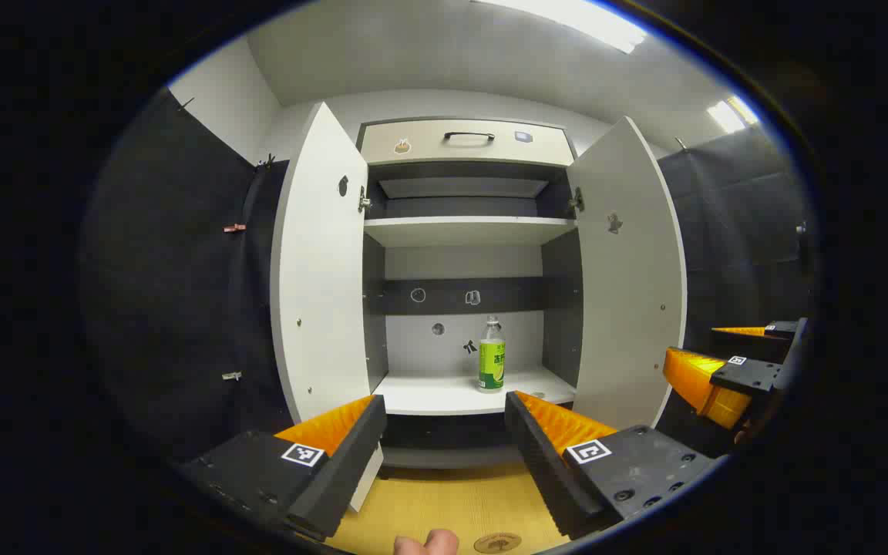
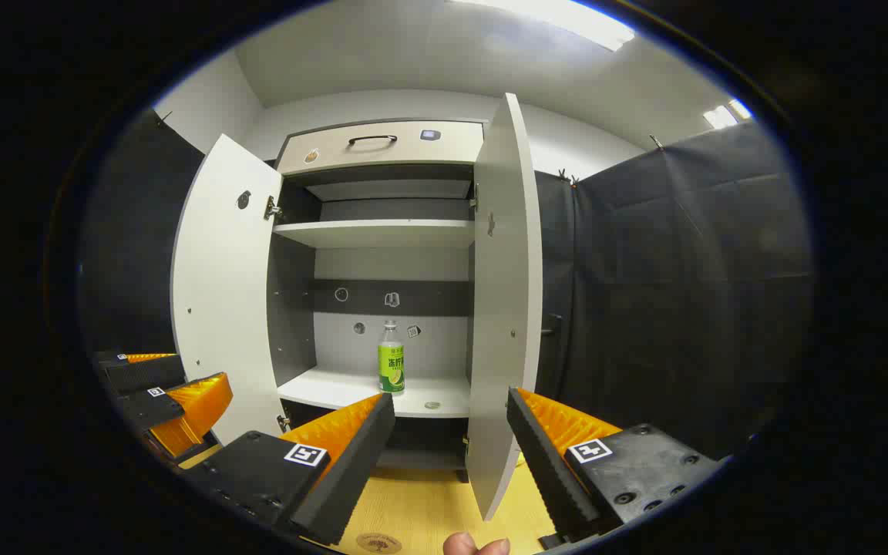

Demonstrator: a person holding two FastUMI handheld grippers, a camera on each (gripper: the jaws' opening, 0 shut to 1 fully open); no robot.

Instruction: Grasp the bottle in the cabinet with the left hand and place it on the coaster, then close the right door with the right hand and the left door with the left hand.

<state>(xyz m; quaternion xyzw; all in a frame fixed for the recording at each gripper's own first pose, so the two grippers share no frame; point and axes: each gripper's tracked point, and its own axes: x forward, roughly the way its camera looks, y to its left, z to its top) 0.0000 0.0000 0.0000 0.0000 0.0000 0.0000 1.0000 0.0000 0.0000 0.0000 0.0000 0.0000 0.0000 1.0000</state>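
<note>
Standing upright on the cabinet's lower shelf [image 1: 444, 395], the bottle [image 1: 492, 364] is untouched; both doors hang open, and both hand-held grippers, left [image 1: 444, 439] and right [image 2: 450, 439], gape empty.

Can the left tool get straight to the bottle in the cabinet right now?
Probably yes: the left tool is open, both doors stand wide, and the bottle stands alone on the shelf.
</note>
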